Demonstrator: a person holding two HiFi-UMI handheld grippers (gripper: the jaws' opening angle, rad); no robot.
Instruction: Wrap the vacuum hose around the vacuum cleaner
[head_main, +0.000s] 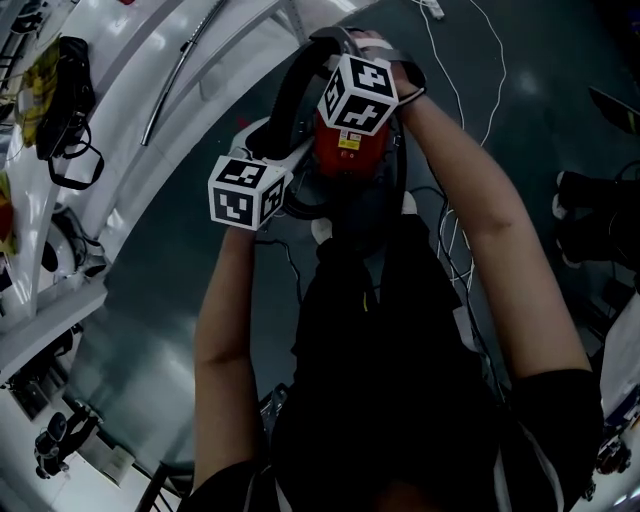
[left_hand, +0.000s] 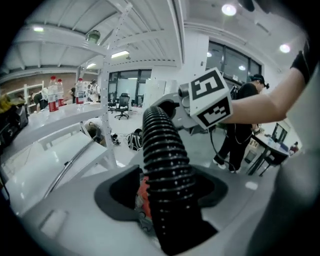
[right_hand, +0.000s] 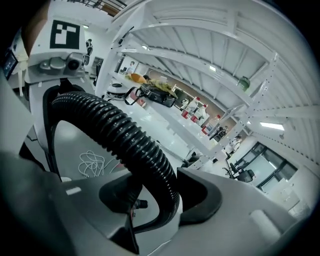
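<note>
In the head view the red vacuum cleaner stands on the dark floor in front of me. Its black ribbed hose arches over it. Both marker cubes hover above it, the left one lower left and the right one higher. My left gripper is open. The hose runs up between its jaws, and a gap with red body shows beside the left pad. My right gripper is open too. The hose curves down through it, leaning on the right pad and apart from the left one.
White shelving with a metal tube lying on it stands at the left. A white cable trails over the floor at the upper right. Bottles stand on a shelf, and a person stands farther off.
</note>
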